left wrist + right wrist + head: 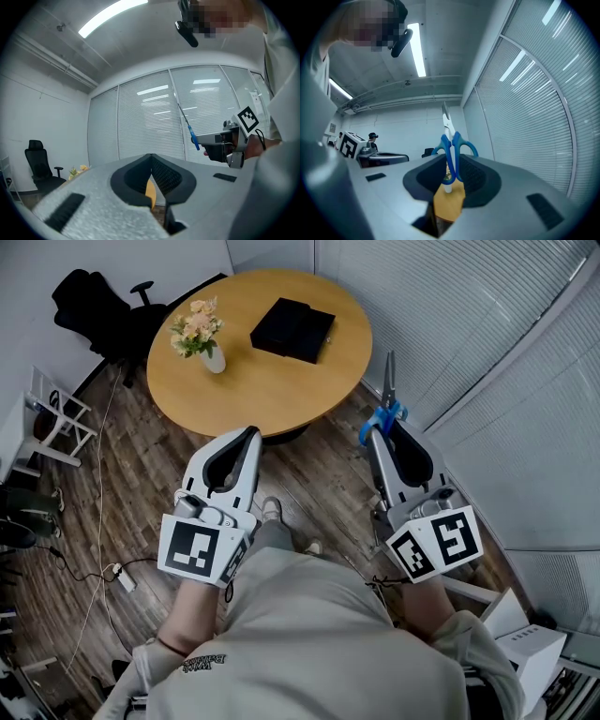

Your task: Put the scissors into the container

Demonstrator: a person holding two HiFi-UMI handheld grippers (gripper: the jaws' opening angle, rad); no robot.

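Right gripper (449,185) clamps the blue-handled steel scissors (451,149) by the handles only. They may pivot or slip before reaching the flat black box container (292,329). Left gripper (152,187) is closed on nothing.

You work in even, bright light from ceiling strips (110,15). Both gripper views bend hard toward dark corners and go soft up close.

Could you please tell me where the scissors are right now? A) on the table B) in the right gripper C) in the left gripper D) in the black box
B: the right gripper is shut on the scissors by their blue handles.
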